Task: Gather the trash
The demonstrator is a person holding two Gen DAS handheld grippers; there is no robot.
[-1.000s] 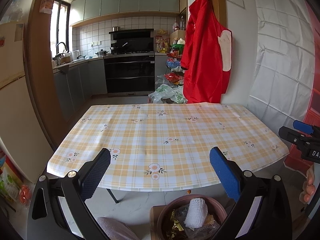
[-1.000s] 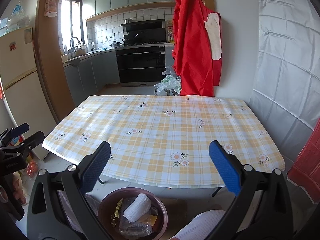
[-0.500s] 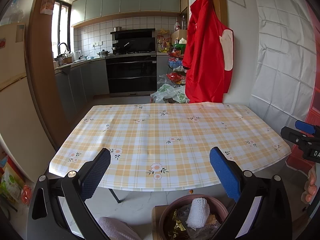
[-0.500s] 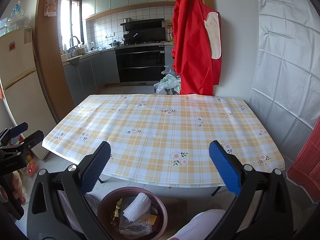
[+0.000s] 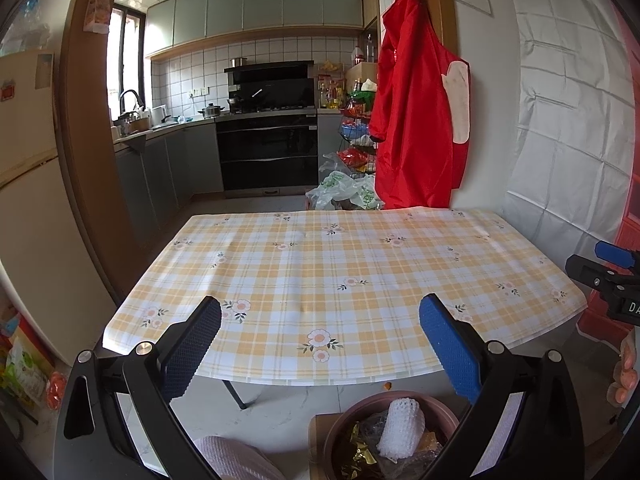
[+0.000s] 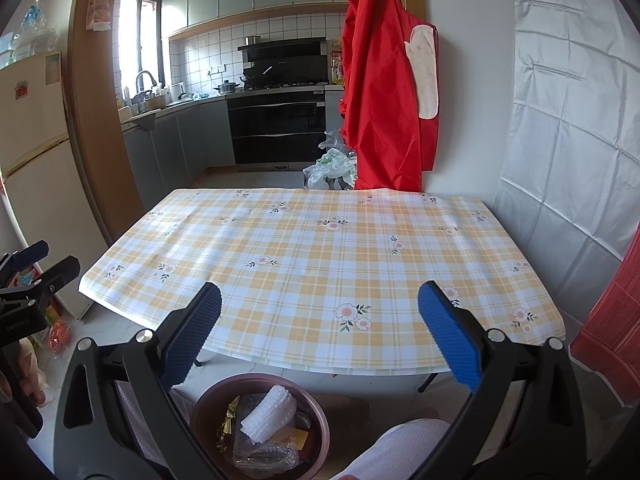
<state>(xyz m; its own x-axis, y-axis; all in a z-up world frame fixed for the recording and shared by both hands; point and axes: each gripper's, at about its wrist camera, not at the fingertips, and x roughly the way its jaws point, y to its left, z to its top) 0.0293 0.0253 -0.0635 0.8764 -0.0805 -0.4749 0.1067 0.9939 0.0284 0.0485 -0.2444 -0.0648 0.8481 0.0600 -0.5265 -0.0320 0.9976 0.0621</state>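
Note:
A brown round bin [image 5: 344, 426] stands on the floor below the table's near edge; it also shows in the right wrist view [image 6: 208, 404]. It holds a white foam net sleeve [image 5: 400, 426] [image 6: 270, 404], gold foil [image 5: 354, 450] and clear plastic wrap [image 6: 264, 456]. My left gripper [image 5: 320, 344] is open and empty above the bin. My right gripper [image 6: 320, 330] is open and empty too. Each gripper shows at the edge of the other's view, the right one [image 5: 608, 276] and the left one [image 6: 36, 264].
The table with the yellow checked floral cloth [image 5: 344, 272] [image 6: 320, 256] lies ahead. A red apron [image 5: 416, 120] hangs on the wall behind. Plastic bags [image 5: 340, 194] lie on the kitchen floor. A fridge [image 5: 24, 200] stands left. The person's knees [image 6: 400, 448] flank the bin.
Both grippers have drifted slightly; the view shifts a little. The jaws stay open and the bin's contents are unchanged.

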